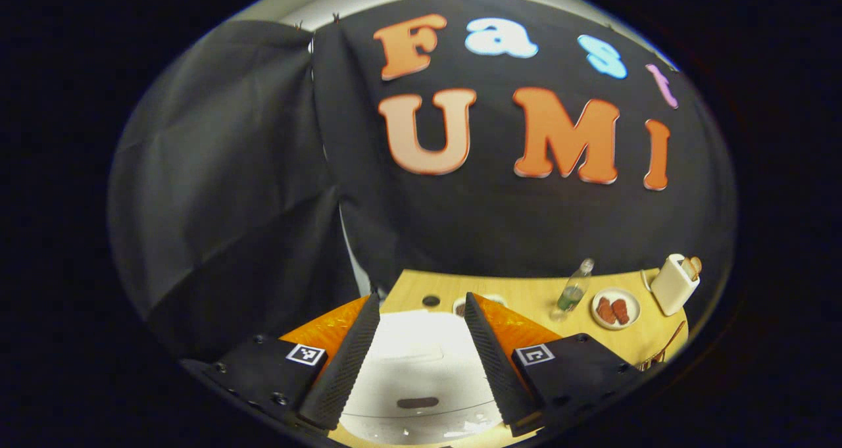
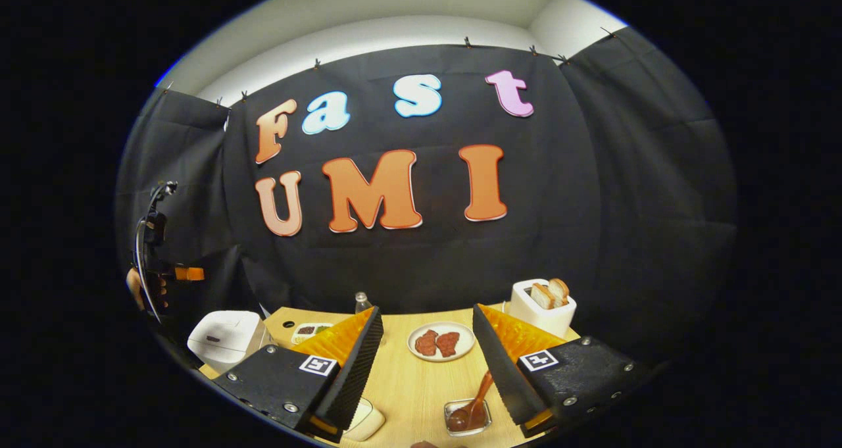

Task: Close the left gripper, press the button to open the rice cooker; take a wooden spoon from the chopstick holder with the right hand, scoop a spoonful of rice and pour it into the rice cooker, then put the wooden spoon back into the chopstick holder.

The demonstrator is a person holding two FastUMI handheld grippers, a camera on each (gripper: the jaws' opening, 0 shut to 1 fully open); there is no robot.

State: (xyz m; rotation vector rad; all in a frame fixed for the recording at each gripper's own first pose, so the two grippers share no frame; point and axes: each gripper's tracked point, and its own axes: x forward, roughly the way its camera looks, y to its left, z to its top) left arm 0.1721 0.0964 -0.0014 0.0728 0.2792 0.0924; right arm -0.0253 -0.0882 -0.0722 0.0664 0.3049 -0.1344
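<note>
Both tools spread wide above the tabletop, holding nothing.

The left tool (image 1: 421, 362) hangs open over the white rice cooker (image 1: 421, 375), its lid closed, touching nothing. The right tool (image 2: 424, 369) is also wide open and empty above the wooden tabletop (image 2: 408, 382); the wooden spoon (image 2: 475, 402) stands in a small clear holder (image 2: 467, 416) near its right finger.

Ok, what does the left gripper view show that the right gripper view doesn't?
Left gripper view: the open left gripper close above the rice cooker lid, with its button facing the camera. Right gripper view: a brown spoon in a glass dish, and a hand at far left. Shared: the cooker, plate, toaster, bottle, table.
</note>
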